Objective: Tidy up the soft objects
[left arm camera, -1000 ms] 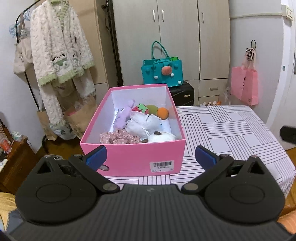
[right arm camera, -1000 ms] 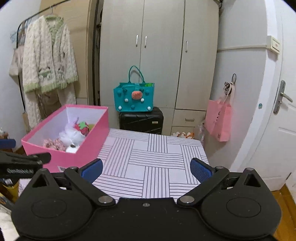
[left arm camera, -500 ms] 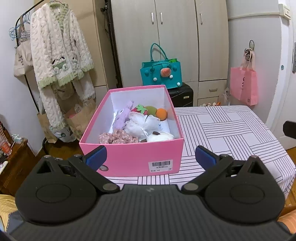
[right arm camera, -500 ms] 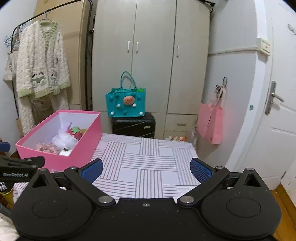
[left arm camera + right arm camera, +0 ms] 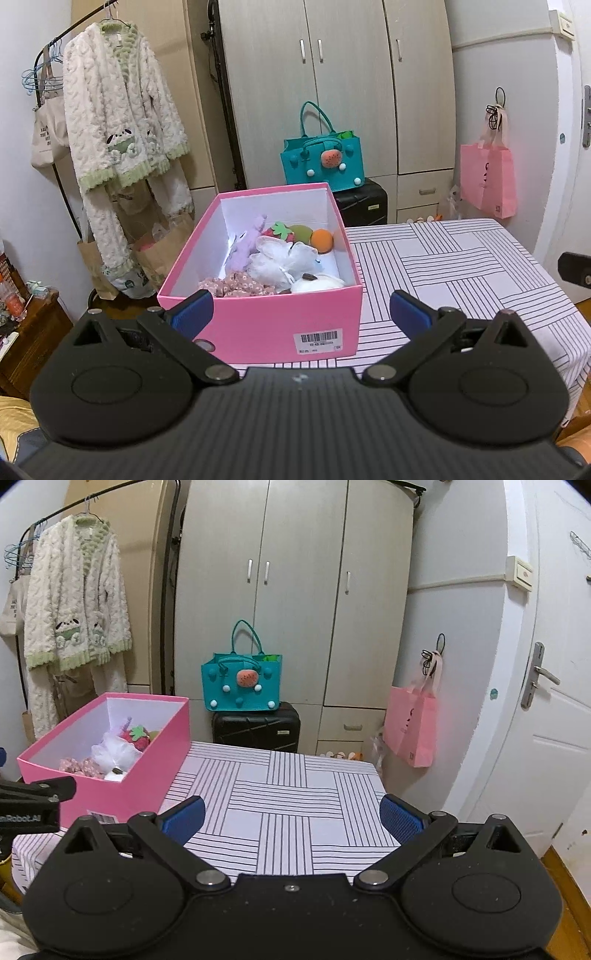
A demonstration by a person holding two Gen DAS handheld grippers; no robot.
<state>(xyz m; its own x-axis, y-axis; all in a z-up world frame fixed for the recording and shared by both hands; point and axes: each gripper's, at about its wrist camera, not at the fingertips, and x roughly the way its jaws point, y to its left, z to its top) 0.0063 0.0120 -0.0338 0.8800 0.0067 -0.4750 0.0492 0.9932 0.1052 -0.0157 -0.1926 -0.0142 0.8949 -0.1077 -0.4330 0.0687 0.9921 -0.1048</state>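
Both tongs have drawn back and risen slightly over the past second, so the pink box now sits lower and a little farther off in each view. The left tongs [image 5: 300, 310] stand wide with nothing between the blue pads, as do the right tongs [image 5: 291, 818]. Straight ahead of the left tongs, the pink shoebox [image 5: 284, 321] rests on the striped desk [image 5: 461, 258], its long axis running away from the camera, a barcode label [image 5: 319, 338] on its near end, the small print too fine to read. Inside lie a purple plush [image 5: 245, 243], a strawberry toy [image 5: 277, 230], an orange ball [image 5: 322, 240], white fluffy pieces [image 5: 284, 260] and floral fabric [image 5: 236, 286]. The left tongs are nearer the box; from the right view it lies well to the left. "Robot.AI" shows on the left tool's side in that view.
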